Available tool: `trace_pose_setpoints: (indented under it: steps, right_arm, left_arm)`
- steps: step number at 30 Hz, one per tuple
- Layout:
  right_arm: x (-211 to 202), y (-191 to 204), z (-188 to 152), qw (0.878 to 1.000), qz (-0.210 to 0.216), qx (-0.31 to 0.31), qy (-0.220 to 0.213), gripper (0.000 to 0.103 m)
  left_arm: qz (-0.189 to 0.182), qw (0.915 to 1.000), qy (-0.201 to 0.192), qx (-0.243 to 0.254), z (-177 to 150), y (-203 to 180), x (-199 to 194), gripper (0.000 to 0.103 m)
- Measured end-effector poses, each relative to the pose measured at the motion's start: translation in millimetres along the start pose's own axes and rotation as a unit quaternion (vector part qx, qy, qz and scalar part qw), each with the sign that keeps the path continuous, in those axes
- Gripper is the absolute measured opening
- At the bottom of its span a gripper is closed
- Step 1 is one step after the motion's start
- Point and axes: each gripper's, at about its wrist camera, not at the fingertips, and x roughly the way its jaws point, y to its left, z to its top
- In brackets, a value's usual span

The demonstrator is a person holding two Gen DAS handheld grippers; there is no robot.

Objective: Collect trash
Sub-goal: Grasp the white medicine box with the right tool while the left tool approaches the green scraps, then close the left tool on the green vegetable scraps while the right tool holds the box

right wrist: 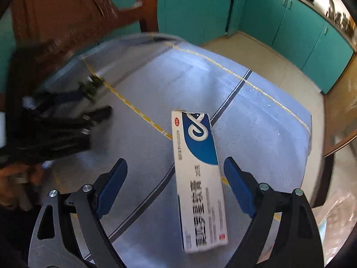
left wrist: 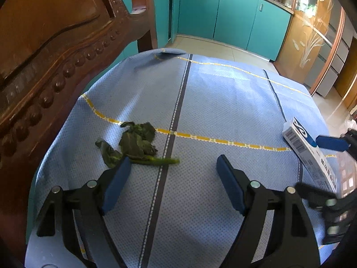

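Wilted green vegetable scraps (left wrist: 133, 144) lie on the blue tablecloth (left wrist: 200, 102), just ahead of my left gripper's left fingertip. My left gripper (left wrist: 174, 164) is open and empty above the cloth. A white and blue medicine box (right wrist: 198, 174) lies on the cloth between the fingers of my open right gripper (right wrist: 175, 167), closer to the right finger. The box (left wrist: 305, 147) also shows at the right edge of the left wrist view, with the right gripper's fingers beside it. The left gripper (right wrist: 89, 102) and the scraps (right wrist: 92, 87) appear blurred at left in the right wrist view.
A carved wooden chair back (left wrist: 51, 51) stands close on the left of the table. Teal kitchen cabinets (left wrist: 234, 15) and a tiled floor (left wrist: 223, 49) lie beyond the table's far edge. A clear plastic bag (right wrist: 334, 218) shows at lower right off the table edge.
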Motion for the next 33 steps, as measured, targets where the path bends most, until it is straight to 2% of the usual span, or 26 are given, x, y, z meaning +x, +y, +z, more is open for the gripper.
trace_pose_setpoints:
  steps: [2,4,7,9,11,13,14,15,17,22,29,33]
  right_arm:
    - [13.1,-2.1,3.6,1.0,-0.01,0.005,0.017,0.084]
    - [19.4,-6.7,2.8,0.999,-0.003,0.027,0.021,0.077]
    - [16.4,-15.5,0.9,0.999,-0.006,0.046,0.012,0.051]
    - [11.1,-21.3,-2.1,0.998,-0.002,0.057,0.006,0.043]
    - [8.9,-24.5,-4.9,0.998,0.011,0.067,0.003,0.043]
    - [8.8,-22.4,-5.4,0.998,0.005,0.065,0.0,0.042]
    - [8.2,-21.4,-6.4,0.998,-0.001,0.063,-0.002,0.042]
    - [6.9,-21.0,-7.2,0.998,-0.004,0.064,-0.005,0.042]
    - [1.5,-19.8,-8.0,0.998,-0.001,0.069,-0.011,0.042]
    - [-18.5,-21.6,-14.5,0.996,-0.002,0.078,-0.031,0.042]
    - [-42.6,-30.5,-30.1,0.993,-0.005,0.107,-0.048,0.042]
    - [-50.8,-31.7,-43.4,0.991,-0.002,0.123,-0.05,0.043]
  left_arm:
    - [-0.004,1.0,0.001,-0.008,2.6,3.4,1.7,0.08]
    - [-0.006,0.9999,0.002,-0.012,5.7,5.6,2.9,0.08]
    - [0.002,0.9999,0.001,-0.01,5.8,4.9,1.9,0.069]
    - [0.022,0.9997,-0.004,-0.002,5.4,5.5,0.4,0.05]
    - [0.033,0.9994,-0.01,-0.005,4.5,10.1,-0.9,0.038]
    - [0.018,0.9997,-0.012,-0.015,5.3,15.7,-3.6,0.027]
    - [0.015,0.9997,-0.016,-0.015,5.6,16.6,-7.0,0.015]
    - [0.014,0.9996,-0.019,-0.013,5.7,16.1,-9.8,0.01]
    - [0.015,0.9994,-0.03,-0.005,4.7,12.7,-18.8,0.009]
    - [-0.01,0.9988,-0.047,-0.001,-1.6,8.9,-39.1,0.007]
    - [-0.085,0.9938,-0.071,0.013,-13.5,3.4,-95.4,0.007]
    - [-0.121,0.9906,-0.051,0.035,-20.2,-11.4,-100.1,0.007]
